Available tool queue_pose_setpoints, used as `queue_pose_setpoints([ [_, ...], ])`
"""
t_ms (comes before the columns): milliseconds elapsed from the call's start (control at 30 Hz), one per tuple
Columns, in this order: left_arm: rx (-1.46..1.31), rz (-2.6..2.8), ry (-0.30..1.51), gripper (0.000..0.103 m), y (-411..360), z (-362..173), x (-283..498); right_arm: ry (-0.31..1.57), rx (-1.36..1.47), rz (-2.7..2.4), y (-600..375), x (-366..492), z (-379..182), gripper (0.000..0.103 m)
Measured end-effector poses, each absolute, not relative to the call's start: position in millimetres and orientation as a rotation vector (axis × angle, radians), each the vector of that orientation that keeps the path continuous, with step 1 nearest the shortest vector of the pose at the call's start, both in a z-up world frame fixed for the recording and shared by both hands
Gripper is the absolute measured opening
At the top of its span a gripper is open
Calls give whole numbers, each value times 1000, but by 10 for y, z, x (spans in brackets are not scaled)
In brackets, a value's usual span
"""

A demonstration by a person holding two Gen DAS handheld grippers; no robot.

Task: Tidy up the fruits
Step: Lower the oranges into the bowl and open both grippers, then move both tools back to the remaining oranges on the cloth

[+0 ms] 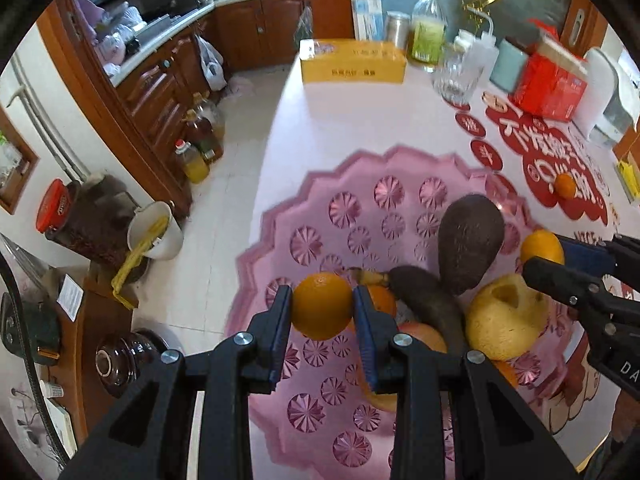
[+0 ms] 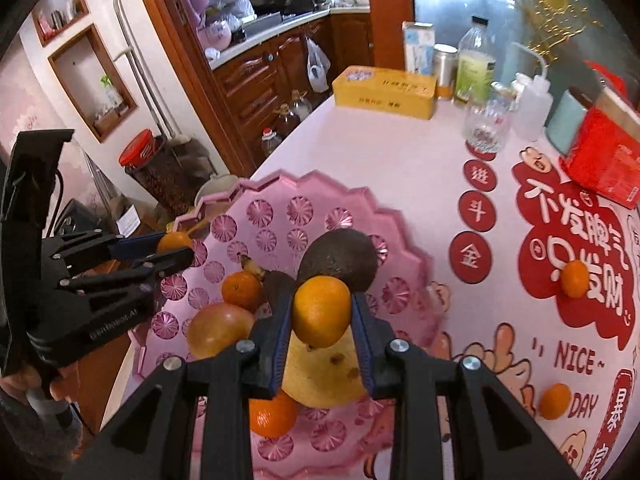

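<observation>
Black plastic left tool and right tool, blue pads, silver screws, faint white lettering.

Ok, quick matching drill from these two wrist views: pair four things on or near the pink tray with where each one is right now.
Things:
1. avocado
2. yellow tin
3. left claw's orange
4. small orange

Places:
A. on the red sticker, outside the pink tray
B. far end of the table
C. lying in the tray
D. held above the tray

Pairs: 1-C, 2-B, 3-D, 4-A
</observation>
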State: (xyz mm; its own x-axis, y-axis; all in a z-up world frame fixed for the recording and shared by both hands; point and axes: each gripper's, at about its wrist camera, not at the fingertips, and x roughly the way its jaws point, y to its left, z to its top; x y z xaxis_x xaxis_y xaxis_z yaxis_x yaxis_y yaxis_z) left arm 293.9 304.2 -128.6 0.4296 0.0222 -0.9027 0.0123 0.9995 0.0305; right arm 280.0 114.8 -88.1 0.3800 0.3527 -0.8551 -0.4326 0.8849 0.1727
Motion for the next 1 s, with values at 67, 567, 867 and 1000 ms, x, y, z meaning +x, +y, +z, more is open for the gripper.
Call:
queue_pose_setpoints([
  [67,37,-4,1142,29,3028,-1362,2953,1081,-95,503,1188,2820,-940,30],
  [567,69,1,1126,73,2913,-1315,2853,1045,-97,519,1189,2733,-881,46],
  [867,86,2,1099,80,2773,-1133,2705,1031,-72,508,998,2598,-787,46],
  [1000,87,-12,1095,80,2658,-1066,2620,1020,-65,491,859,2498,-737,46],
])
